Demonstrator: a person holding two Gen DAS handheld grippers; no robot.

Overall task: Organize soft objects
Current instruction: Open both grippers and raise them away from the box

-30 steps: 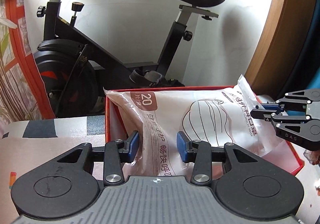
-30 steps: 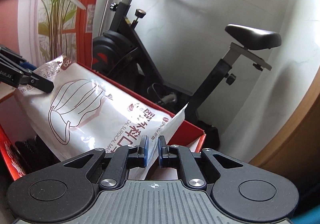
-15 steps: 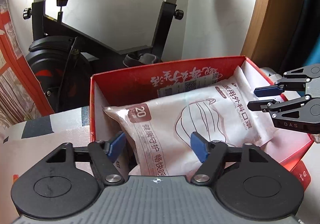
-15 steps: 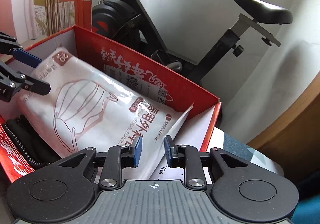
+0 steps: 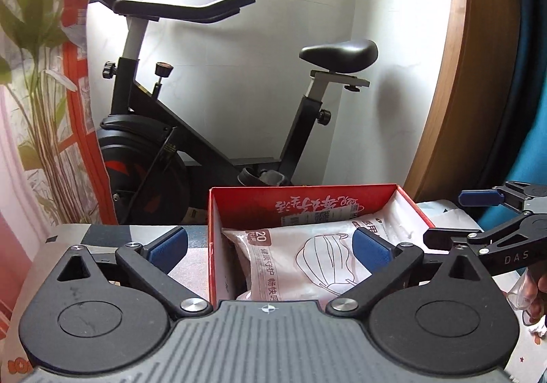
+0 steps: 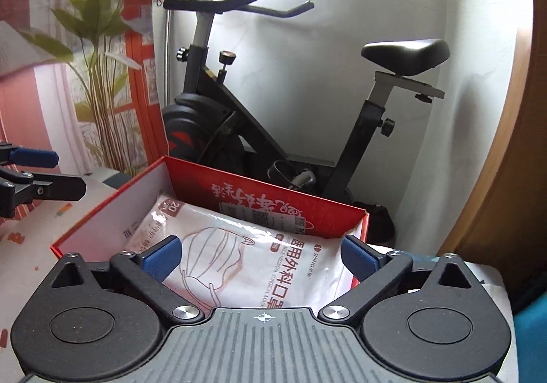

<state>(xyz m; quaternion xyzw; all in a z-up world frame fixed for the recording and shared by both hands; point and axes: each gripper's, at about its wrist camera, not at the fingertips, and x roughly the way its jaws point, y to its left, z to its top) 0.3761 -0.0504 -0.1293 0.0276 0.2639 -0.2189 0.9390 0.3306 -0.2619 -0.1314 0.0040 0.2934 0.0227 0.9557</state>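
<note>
On white plastic surgical-mask pack [image 5: 301, 260] lying in red cardboard box [image 5: 239, 208]: "20" in a brownish-red corner patch, vertical Chinese characters alongside, hard to make out. Same pack in the right wrist view [image 6: 246, 267]: "SMING" by a small logo, large Chinese characters, and "MEDICAL SURGICAL MASK", partly cut off. On box's inner far wall [image 6: 273, 202]: white Chinese brush lettering, upside down, plus a white label too small to read. On black gripper arm at right [image 5: 512, 255]: "DAS".

Mask pack [image 5: 307, 260] in box [image 5: 213, 246] (bike [image 5: 205, 130] behind).
</note>
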